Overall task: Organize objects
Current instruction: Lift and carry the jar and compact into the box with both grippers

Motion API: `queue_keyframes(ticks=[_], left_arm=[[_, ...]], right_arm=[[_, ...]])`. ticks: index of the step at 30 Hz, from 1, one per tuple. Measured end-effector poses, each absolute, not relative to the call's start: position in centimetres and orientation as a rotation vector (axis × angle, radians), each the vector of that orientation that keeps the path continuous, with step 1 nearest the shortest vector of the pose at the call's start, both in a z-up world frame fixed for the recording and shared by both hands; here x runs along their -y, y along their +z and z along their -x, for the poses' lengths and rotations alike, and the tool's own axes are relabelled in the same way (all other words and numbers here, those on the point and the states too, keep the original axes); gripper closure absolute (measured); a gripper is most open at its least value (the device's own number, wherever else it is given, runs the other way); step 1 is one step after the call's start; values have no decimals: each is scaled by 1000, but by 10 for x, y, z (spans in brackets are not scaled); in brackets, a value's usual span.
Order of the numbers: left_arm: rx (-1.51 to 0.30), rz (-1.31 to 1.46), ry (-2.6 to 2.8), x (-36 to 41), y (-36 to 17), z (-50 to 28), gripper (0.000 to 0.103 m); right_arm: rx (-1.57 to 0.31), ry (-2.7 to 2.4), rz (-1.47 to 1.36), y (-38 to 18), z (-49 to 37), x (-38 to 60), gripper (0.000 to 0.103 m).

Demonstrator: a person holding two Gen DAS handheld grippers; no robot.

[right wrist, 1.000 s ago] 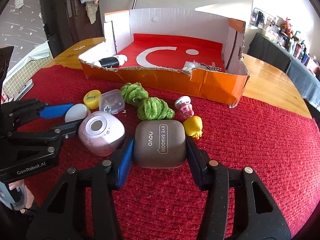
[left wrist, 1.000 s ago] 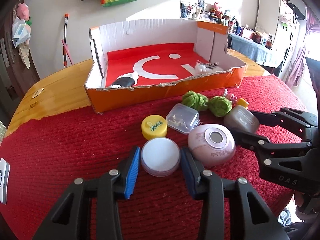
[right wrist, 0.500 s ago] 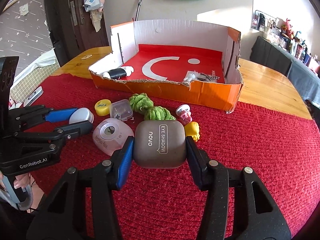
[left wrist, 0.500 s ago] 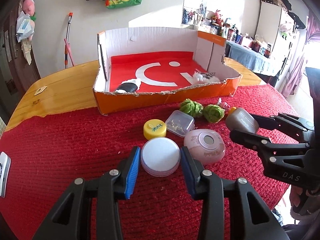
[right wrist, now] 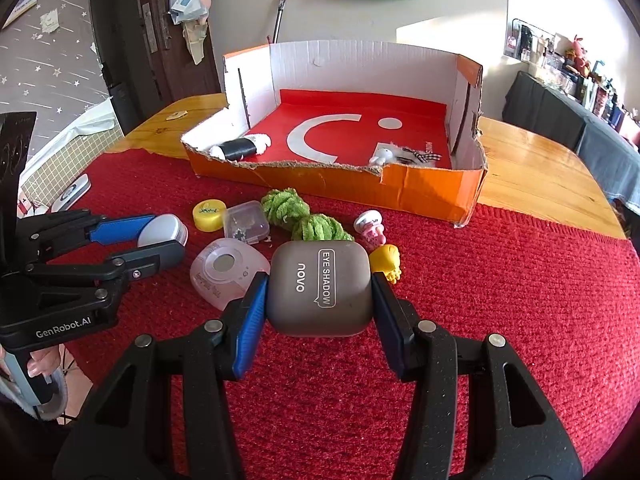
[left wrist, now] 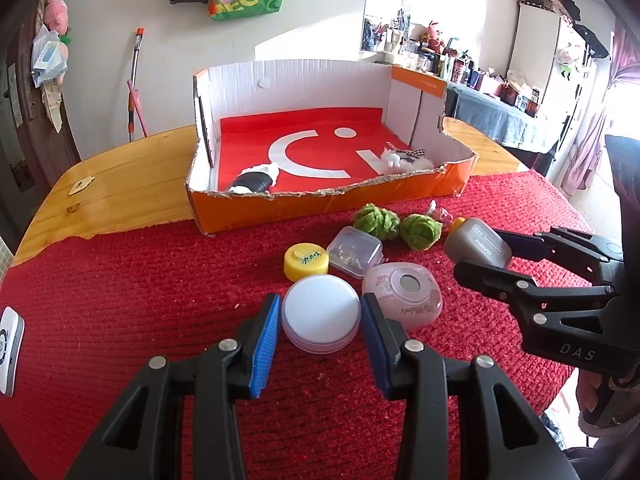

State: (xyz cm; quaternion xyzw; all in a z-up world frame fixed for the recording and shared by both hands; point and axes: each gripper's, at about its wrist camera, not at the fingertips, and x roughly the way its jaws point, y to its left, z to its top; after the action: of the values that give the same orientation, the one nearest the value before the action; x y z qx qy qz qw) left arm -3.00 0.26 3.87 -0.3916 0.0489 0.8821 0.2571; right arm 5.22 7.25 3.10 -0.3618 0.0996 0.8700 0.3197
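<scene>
My right gripper [right wrist: 318,312] clamps the grey eye-shadow case [right wrist: 319,287], lifted above the red mat [right wrist: 500,280]; my left gripper [left wrist: 320,344] squeezes the white round jar [left wrist: 320,318], near the orange box [left wrist: 328,204].

Tabletop [left wrist: 120,188]: we see glossy varnished wood.
Mat [left wrist: 120,300]: rough red woven cloth.
Box [right wrist: 420,192]: torn matt cardboard.
Eye shadow case [right wrist: 320,292]: smooth matt plastic.
Round jar [left wrist: 320,320]: we see smooth translucent plastic.
Green balls [left wrist: 376,220]: fuzzy yarn.
</scene>
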Motion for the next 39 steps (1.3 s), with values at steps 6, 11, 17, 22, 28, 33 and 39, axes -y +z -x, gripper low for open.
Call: queue_keyframes(ticks=[6,11,17,22,28,33,39], left_arm=[[-107,1052,2378,0,48,31,61],[-70,1033,2355,2,62,36,61],[-56,1027,2345,4,72,41,60],[-62,1004,2362,6,82,38,61],[-103,902,2396,6,108,31,60],[-98,891,2356,2,119,41,60],[-59,968,2212,-7,117,77,60]], right_arm=[[-260,2321,935,43,-51,-75,54],[-216,2355,915,57,-45,-79,54],[-179,2388,893,75,-38,-84,54],[-199,2400,883,77,-38,-90,54],[-215,2404,879,77,-40,-92,54],[-191,2434,879,87,-35,-94,54],[-137,2484,945,97,-15,-111,54]])
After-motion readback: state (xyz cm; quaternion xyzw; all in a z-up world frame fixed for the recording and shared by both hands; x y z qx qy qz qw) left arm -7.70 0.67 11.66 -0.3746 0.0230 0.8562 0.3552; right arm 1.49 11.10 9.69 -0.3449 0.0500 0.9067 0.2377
